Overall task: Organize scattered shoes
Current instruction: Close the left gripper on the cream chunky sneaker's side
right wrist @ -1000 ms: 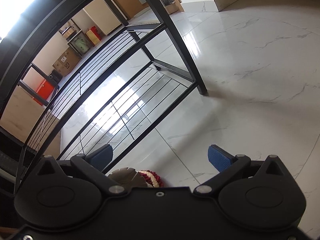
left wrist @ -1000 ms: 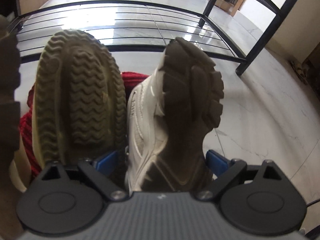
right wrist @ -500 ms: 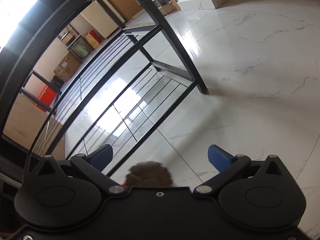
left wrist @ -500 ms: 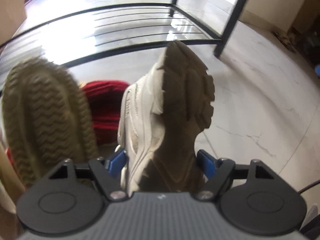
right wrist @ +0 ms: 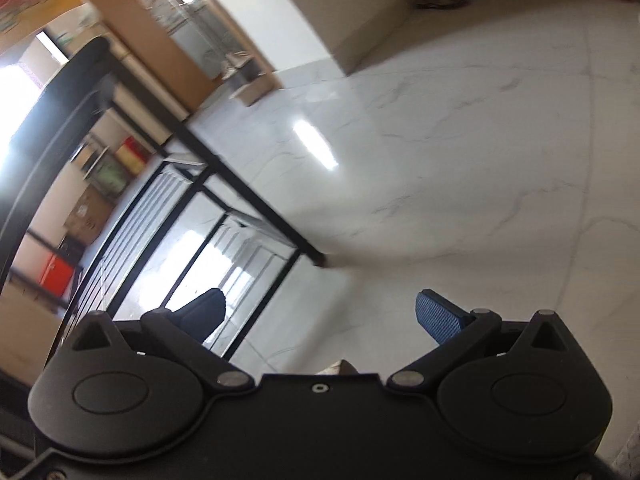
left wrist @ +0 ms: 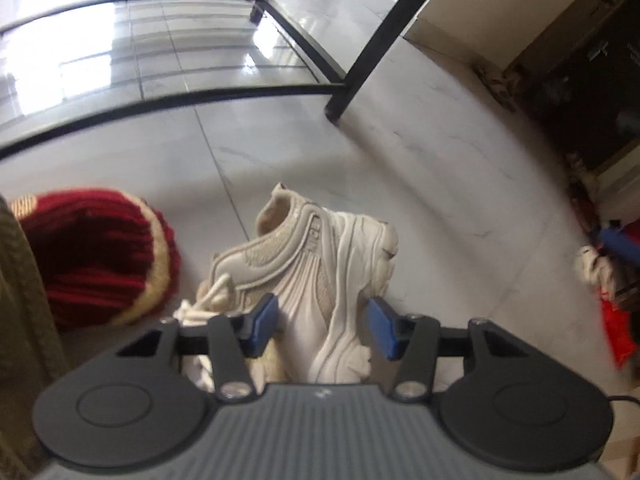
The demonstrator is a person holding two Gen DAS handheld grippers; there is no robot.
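My left gripper [left wrist: 322,326] is shut on a cream-white chunky sneaker [left wrist: 320,256], held by its middle with the heel collar pointing away and the laces at the left. A red knitted slipper with a cream band [left wrist: 96,256] lies on the floor to its left. An olive shoe sole [left wrist: 20,300] fills the far left edge. My right gripper [right wrist: 320,316] is open and empty above the white floor, near the black metal shoe rack [right wrist: 248,196]. A sliver of a shoe [right wrist: 340,367] peeks over its body.
The black rack's lower shelf of thin bars [left wrist: 160,52] stands ahead of the left gripper, its leg [left wrist: 352,80] at the right. Dark furniture and red and blue clutter [left wrist: 612,272] line the right side. White marble floor [right wrist: 460,160] spreads to the right.
The held sneaker has turned from sole-up to upper-up and the left view has swung right and away from the rack. The olive sole slid off to the left edge. The right gripper tilted and lifted.
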